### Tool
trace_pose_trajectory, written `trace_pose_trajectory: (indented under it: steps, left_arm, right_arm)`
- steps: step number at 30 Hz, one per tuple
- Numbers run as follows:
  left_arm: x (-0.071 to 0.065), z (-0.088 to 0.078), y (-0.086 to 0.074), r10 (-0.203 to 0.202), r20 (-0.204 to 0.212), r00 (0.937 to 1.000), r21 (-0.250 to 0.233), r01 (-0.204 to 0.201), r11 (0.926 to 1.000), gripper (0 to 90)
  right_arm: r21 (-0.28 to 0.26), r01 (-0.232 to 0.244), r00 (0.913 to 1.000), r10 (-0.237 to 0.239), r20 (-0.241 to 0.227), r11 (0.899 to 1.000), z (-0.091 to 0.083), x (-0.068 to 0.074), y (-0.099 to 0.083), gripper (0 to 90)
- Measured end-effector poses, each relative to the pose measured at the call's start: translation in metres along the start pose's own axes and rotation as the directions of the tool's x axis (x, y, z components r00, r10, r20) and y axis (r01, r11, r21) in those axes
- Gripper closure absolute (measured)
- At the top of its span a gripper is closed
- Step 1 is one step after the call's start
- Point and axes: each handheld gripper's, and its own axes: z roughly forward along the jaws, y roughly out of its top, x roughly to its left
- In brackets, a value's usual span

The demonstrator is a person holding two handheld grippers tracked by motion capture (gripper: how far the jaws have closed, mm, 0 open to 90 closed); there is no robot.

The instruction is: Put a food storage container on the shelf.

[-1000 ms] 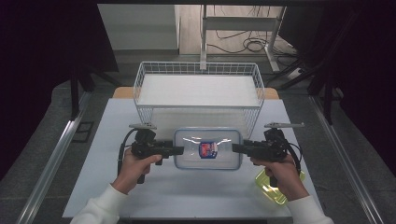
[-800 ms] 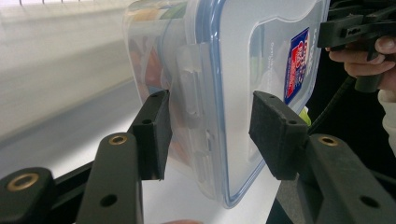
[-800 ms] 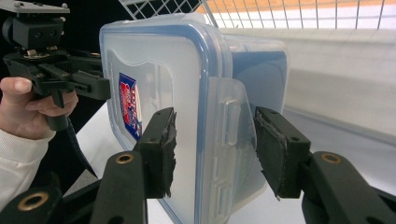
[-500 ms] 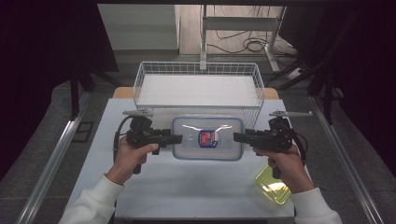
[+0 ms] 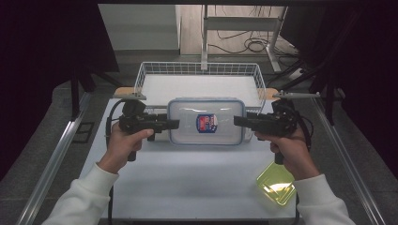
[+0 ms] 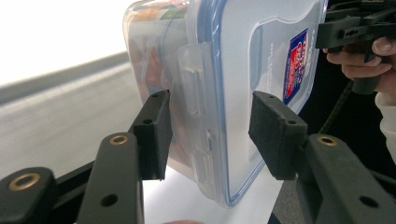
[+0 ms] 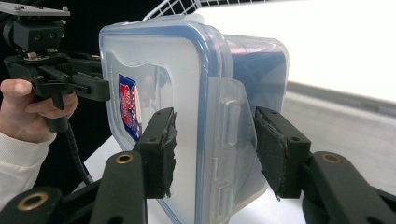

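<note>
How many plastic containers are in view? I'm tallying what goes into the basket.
2: the clear lidded container, gripped at both ends before the wire basket; the yellow-green container on the table's near right.

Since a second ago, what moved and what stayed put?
The clear plastic box with the blue-rimmed lid has gone up and toward the white wire basket, carried between the left gripper and the right gripper, each clamped on one end as before. The yellow-green plastic lid stayed on the white table, and the basket did not move.
</note>
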Motion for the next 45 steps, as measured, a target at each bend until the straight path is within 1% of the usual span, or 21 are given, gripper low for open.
trace_pose_trajectory:
  steps: [3, 4, 5, 7, 8, 10, 11, 16, 18, 19, 20, 23, 31, 36, 42, 43, 45]
  left_arm:
    - [0.005, -0.001, 0.009, -0.009, 0.0, 1.0, -0.003, 0.009, 1.0, 50.4]
    - [0.006, -0.001, 0.01, -0.013, -0.001, 0.9999, -0.004, 0.013, 0.9999, 50.3]
    - [0.008, -0.001, 0.013, -0.016, -0.001, 0.9999, 0.0, 0.016, 0.9999, 50.3]
    - [0.012, -0.001, 0.018, -0.023, -0.004, 0.9997, 0.002, 0.023, 0.9997, 50.3]
    - [0.014, -0.001, 0.021, -0.018, -0.006, 0.9998, 0.002, 0.018, 0.9998, 50.3]
    - [0.017, -0.003, 0.027, -0.021, -0.012, 0.9997, -0.002, 0.021, 0.9998, 50.3]
    - [0.02, -0.003, 0.031, -0.014, -0.014, 0.9998, -0.002, 0.014, 0.9999, 50.3]
    - [0.03, -0.005, 0.043, -0.021, -0.031, 0.9993, -0.013, 0.02, 0.9997, 50.3]
    - [0.033, -0.006, 0.047, -0.02, -0.043, 0.9989, -0.009, 0.02, 0.9998, 50.3]
    - [0.034, -0.006, 0.049, -0.019, -0.049, 0.9986, -0.01, 0.019, 0.9998, 50.3]
    - [0.035, -0.006, 0.051, -0.017, -0.054, 0.9984, -0.008, 0.017, 0.9998, 50.3]
    - [0.037, -0.006, 0.057, -0.013, -0.066, 0.9977, -0.001, 0.013, 0.9999, 50.3]
    - [0.048, 0.001, 0.069, -0.012, -0.059, 0.9982, 0.01, 0.013, 0.9999, 50.2]
    - [0.057, 0.008, 0.075, -0.022, -0.055, 0.9982, 0.018, 0.023, 0.9996, 50.2]
    - [0.062, 0.013, 0.083, -0.034, -0.058, 0.9978, 0.028, 0.036, 0.999, 50.1]
    - [0.063, 0.013, 0.083, -0.035, -0.059, 0.9977, 0.03, 0.037, 0.9989, 50.0]
    - [0.064, 0.013, 0.084, -0.036, -0.06, 0.9975, 0.034, 0.038, 0.9987, 50.0]
  right_arm:
    - [-0.002, 0.001, 1.0, -0.001, -0.002, 1.0, 0.002, -0.001, 0.009, 49.6]
    - [0.002, -0.009, 0.9999, 0.009, -0.005, 1.0, 0.005, -0.003, 0.015, 49.6]
    - [0.002, -0.009, 0.9999, 0.009, -0.005, 1.0, 0.005, -0.003, 0.015, 49.6]
    - [0.005, -0.015, 0.9999, 0.015, -0.008, 1.0, 0.009, -0.007, 0.02, 49.6]
    - [0.006, -0.017, 0.9998, 0.018, -0.011, 1.0, 0.011, -0.008, 0.023, 49.6]
    - [0.002, -0.016, 0.9998, 0.016, -0.015, 1.0, 0.014, -0.01, 0.03, 49.6]
    - [-0.001, -0.015, 0.9998, 0.015, -0.016, 1.0, 0.016, -0.011, 0.033, 49.5]
    - [-0.012, -0.005, 0.9996, 0.005, -0.027, 1.0, 0.027, -0.018, 0.05, 49.4]
    - [-0.02, -0.009, 0.9991, 0.008, -0.042, 1.0, 0.035, -0.024, 0.056, 49.3]
    - [-0.02, -0.009, 0.9991, 0.008, -0.042, 1.0, 0.035, -0.024, 0.056, 49.3]
    - [-0.024, -0.012, 0.9985, 0.01, -0.053, 1.0, 0.039, -0.029, 0.059, 49.3]
    - [-0.027, -0.018, 0.9981, 0.016, -0.06, 0.999, 0.042, -0.032, 0.062, 49.3]
    - [-0.035, -0.037, 0.9978, 0.034, -0.056, 0.999, 0.048, -0.042, 0.069, 49.1]
    - [-0.037, -0.05, 0.9976, 0.048, -0.049, 0.998, 0.052, -0.049, 0.072, 49.0]
    - [-0.043, -0.077, 0.9959, 0.075, -0.05, 0.996, 0.055, -0.058, 0.077, 49.0]
    - [-0.038, -0.081, 0.9956, 0.079, -0.051, 0.996, 0.056, -0.059, 0.078, 48.9]
    - [-0.038, -0.08, 0.9958, 0.079, -0.048, 0.996, 0.058, -0.059, 0.078, 48.9]
